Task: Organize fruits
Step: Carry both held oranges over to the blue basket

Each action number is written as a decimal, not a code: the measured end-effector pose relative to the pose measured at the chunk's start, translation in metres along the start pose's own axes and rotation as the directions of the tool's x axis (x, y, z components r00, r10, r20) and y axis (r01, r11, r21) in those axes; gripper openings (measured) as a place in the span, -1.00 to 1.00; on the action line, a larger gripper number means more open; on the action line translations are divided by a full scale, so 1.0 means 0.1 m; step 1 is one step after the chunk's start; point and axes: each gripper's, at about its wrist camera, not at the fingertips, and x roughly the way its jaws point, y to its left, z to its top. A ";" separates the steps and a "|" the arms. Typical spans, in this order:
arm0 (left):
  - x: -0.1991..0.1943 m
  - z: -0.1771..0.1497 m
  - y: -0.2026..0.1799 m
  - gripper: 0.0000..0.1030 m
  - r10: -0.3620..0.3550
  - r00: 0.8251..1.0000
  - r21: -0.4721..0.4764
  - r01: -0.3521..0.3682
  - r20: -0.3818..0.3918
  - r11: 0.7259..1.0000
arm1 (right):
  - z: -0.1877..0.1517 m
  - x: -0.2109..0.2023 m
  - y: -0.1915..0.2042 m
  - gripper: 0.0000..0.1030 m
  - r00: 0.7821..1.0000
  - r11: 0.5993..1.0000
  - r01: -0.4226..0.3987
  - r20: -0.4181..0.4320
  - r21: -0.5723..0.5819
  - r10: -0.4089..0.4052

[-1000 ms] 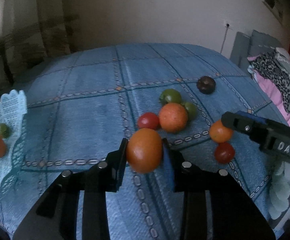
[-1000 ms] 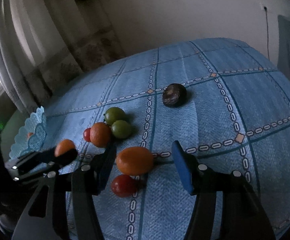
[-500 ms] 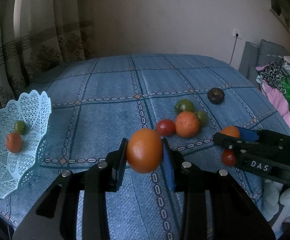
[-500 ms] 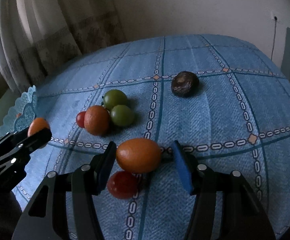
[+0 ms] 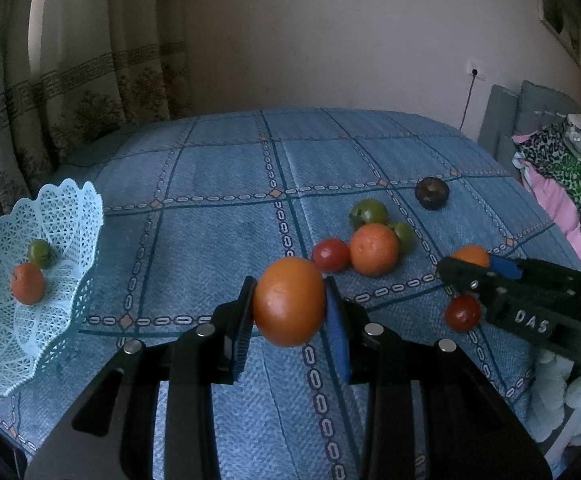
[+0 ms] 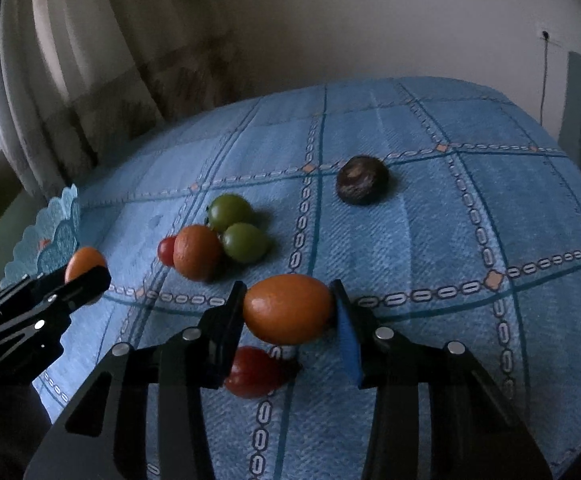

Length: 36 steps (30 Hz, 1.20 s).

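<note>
A round orange (image 5: 289,306) is held tight in the middle of the left gripper (image 5: 289,312), with a finger pressed on each side, up in the air above the blue bed cover (image 5: 218,240). An egg-shaped orange (image 6: 288,308) is squeezed between the fingers of the right gripper (image 6: 289,312), low over the cover, with a red tomato (image 6: 252,372) lying just under it.

The oranges look firm and a bit heavy, with bumpy skin that is not likely to slip. They are best held across the fat middle, as is done now. The tomatoes look soft and smooth, so a gentle squeeze would be needed.

The white lace basket (image 5: 70,216) sits at the left edge of the bed, with a small orange (image 5: 28,283) and a green fruit (image 5: 39,251) inside it.

Compared with one second ago, the right fingers have been closed onto the egg-shaped orange; back then they were wide apart around it. The left gripper has been lifted and turned, so much more of the basket is seen.
</note>
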 end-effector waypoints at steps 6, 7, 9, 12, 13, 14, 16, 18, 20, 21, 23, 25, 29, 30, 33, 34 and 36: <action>-0.05 0.00 0.01 -0.34 0.010 1.000 -0.004 -0.010 0.022 1.000 | 0.02 -0.06 -0.07 -0.18 1.000 1.000 0.011 0.022 0.026 -0.011; -0.06 0.00 0.02 -0.33 0.013 1.000 -0.003 -0.013 0.027 1.000 | 0.03 -0.06 -0.08 -0.18 1.000 1.000 0.013 0.025 0.027 -0.014; -0.08 0.01 0.02 -0.33 0.017 0.999 -0.004 -0.017 0.036 1.000 | 0.03 -0.07 -0.08 -0.18 0.999 0.999 0.018 0.033 0.026 -0.019; -0.11 0.02 0.05 -0.33 0.027 0.998 -0.008 -0.027 0.049 1.000 | 0.03 -0.09 -0.09 -0.18 0.999 0.999 0.028 0.045 0.022 -0.029; -0.13 0.02 0.06 -0.33 0.032 0.998 -0.010 -0.032 0.054 0.999 | 0.04 -0.10 -0.09 -0.18 0.998 0.999 0.029 0.047 0.022 -0.030; -0.14 0.03 0.07 -0.33 0.036 0.998 -0.012 -0.036 0.058 0.999 | 0.04 -0.10 -0.09 -0.18 0.998 0.999 0.029 0.048 0.022 -0.030; -0.16 0.04 0.10 -0.33 0.045 0.997 -0.019 -0.043 0.065 0.999 | 0.04 -0.10 -0.08 -0.18 0.998 0.999 0.032 0.053 0.024 -0.033; -0.18 0.05 0.12 -0.33 0.051 0.996 -0.024 -0.049 0.071 0.999 | 0.04 -0.11 -0.09 -0.18 0.998 0.999 0.034 0.056 0.025 -0.035; -0.20 0.05 0.15 -0.33 0.057 0.995 -0.030 -0.054 0.077 0.998 | 0.04 -0.11 -0.09 -0.18 0.998 0.999 0.034 0.057 0.026 -0.036; -0.21 0.05 0.16 -0.33 0.058 0.995 -0.032 -0.056 0.079 0.998 | 0.04 -0.11 -0.08 -0.18 0.998 0.999 0.035 0.057 0.024 -0.037; -0.23 0.05 0.19 -0.33 0.063 0.994 -0.036 -0.060 0.086 0.998 | 0.03 -0.11 -0.08 -0.18 0.998 0.999 0.036 0.057 0.021 -0.037; -0.25 0.06 0.20 -0.33 0.071 0.993 -0.039 -0.067 0.093 0.997 | 0.03 -0.11 -0.08 -0.18 0.998 0.999 0.037 0.057 0.017 -0.038; -0.29 0.07 0.25 -0.33 0.088 0.991 -0.054 -0.082 0.106 0.995 | 0.02 -0.11 -0.07 -0.17 0.997 0.999 0.041 0.058 0.015 -0.042; -0.30 0.08 0.26 -0.33 0.092 0.990 -0.057 -0.086 0.108 0.995 | 0.02 -0.11 -0.07 -0.17 0.997 0.999 0.042 0.057 0.016 -0.043; -0.33 0.09 0.32 -0.33 0.110 0.987 -0.074 -0.101 0.116 0.992 | 0.02 -0.10 -0.07 -0.18 0.997 0.999 0.046 0.055 0.016 -0.047; -0.34 0.10 0.34 -0.33 0.115 0.986 -0.078 -0.106 0.118 0.991 | 0.02 -0.10 -0.06 -0.17 0.997 0.999 0.048 0.055 0.015 -0.049; -0.35 0.11 0.37 -0.33 0.133 0.983 -0.084 -0.123 0.124 0.989 | 0.02 -0.10 -0.06 -0.18 0.997 0.999 0.051 0.055 0.014 -0.052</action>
